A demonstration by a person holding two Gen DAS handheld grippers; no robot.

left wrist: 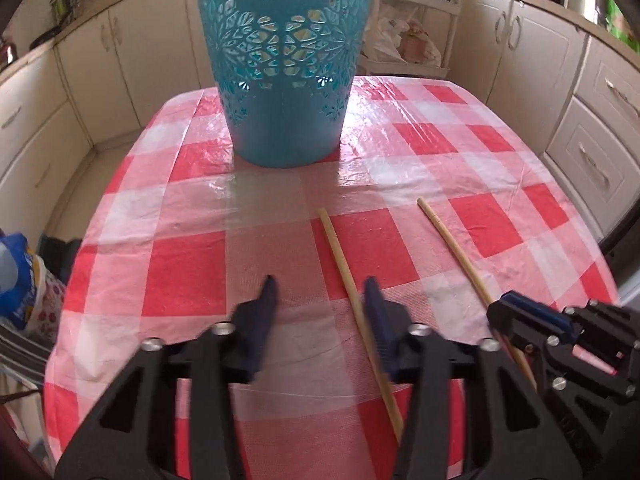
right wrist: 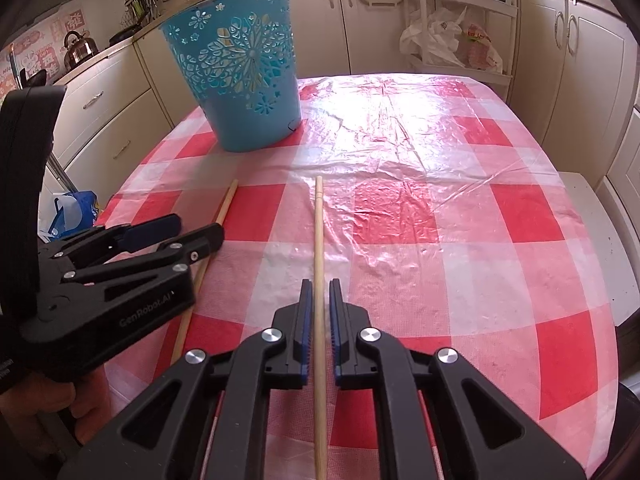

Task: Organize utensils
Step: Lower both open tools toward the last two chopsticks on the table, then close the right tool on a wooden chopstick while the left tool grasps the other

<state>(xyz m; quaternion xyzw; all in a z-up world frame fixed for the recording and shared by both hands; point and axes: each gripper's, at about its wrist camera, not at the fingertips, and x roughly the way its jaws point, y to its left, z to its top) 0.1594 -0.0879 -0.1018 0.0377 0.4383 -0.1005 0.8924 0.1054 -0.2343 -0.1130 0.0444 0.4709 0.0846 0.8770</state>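
right chopstick [right wrist: 319, 240] between right gripper [right wrist: 320, 292] fingers, small gaps either side

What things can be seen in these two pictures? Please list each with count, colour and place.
bin: 1, teal, upright at far left of table
chopsticks: 2, pale wood, lying apart on the cloth; left chopstick, right chopstick
tablecloth: 1, red and white checks, covers table
cabinets: cream, around the room
kettle: 1, metal, counter at left
left gripper: open, beside left chopstick
right gripper: open, around right chopstick
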